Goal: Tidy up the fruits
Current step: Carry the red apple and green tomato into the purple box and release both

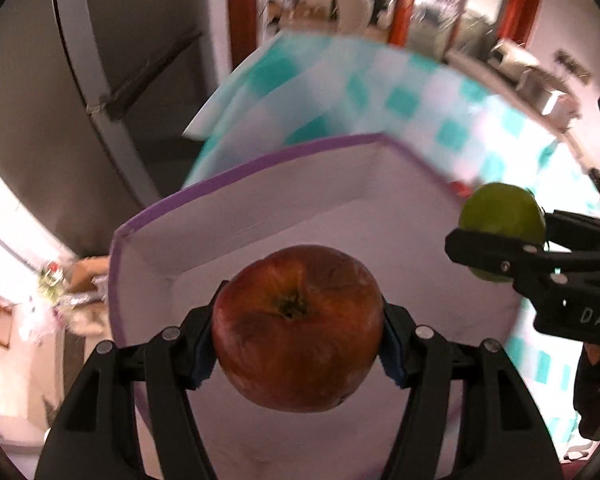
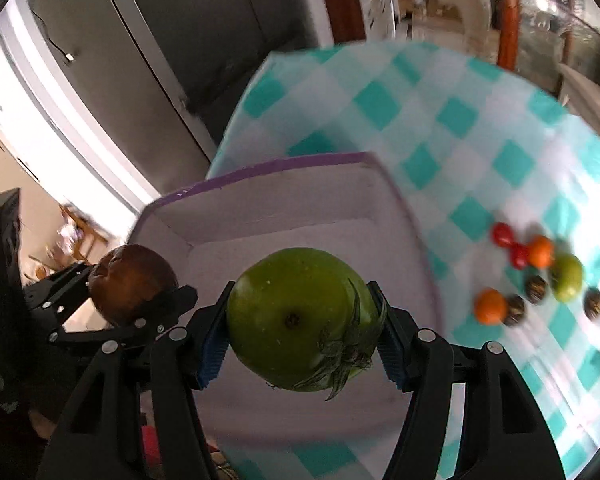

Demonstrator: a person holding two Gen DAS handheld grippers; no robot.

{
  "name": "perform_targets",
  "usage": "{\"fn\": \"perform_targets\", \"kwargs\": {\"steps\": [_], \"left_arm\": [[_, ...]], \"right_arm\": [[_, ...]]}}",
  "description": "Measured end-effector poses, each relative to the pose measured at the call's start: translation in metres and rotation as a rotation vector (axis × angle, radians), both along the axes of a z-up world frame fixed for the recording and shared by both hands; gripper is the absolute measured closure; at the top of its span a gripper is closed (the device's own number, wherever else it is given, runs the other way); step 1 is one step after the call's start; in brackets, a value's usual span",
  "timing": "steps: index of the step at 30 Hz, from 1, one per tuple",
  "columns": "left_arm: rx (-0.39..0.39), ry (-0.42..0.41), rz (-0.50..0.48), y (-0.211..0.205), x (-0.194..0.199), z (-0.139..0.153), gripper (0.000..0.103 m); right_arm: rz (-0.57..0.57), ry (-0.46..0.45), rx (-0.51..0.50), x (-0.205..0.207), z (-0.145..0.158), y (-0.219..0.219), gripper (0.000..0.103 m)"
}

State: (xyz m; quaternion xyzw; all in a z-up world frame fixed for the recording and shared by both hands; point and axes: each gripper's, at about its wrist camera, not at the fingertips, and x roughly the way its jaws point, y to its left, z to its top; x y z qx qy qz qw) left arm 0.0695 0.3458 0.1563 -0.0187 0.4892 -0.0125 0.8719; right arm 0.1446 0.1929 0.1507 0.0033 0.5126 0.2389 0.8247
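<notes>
My left gripper (image 1: 298,340) is shut on a red apple (image 1: 298,326), held in the air above a white box with a purple rim (image 1: 260,164). At the right edge of the left wrist view, my right gripper (image 1: 500,240) grips a green fruit (image 1: 498,210). In the right wrist view that same right gripper (image 2: 300,326) is shut on the green fruit (image 2: 296,316), which has a dried leafy calyx, over the white box (image 2: 284,168). The left gripper (image 2: 140,300) with the red apple (image 2: 134,280) shows at the left.
The box sits on a table with a teal and white checked cloth (image 2: 460,120). Several small fruits lie on the cloth at the right: red (image 2: 502,234), orange (image 2: 490,306), green (image 2: 568,282) and dark ones (image 2: 536,288). A grey fridge (image 1: 60,80) stands behind the table.
</notes>
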Motion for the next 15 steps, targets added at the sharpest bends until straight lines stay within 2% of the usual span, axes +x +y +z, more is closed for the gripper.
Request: {"fn": "perform_targets", "kwargs": {"steps": [3,7,9,15], "left_arm": [[0.005,0.123,0.049,0.026,0.032,-0.029,0.038],[-0.008,0.247,0.087,0.04,0.052,-0.063,0.038],[0.022,0.292,0.098,0.04,0.058,-0.076,0.038],[0.035,0.392,0.129,0.043,0.068,-0.107,0.038]], "right_arm": [[-0.014,0.081,-0.059,0.034,-0.03,0.028,0.04],[-0.024,0.176,-0.177,0.062,-0.074,0.052,0.04],[-0.015,0.223,-0.231,0.072,-0.093,0.062,0.04],[0.013,0.272,-0.31,0.091,-0.123,0.081,0.041]]}}
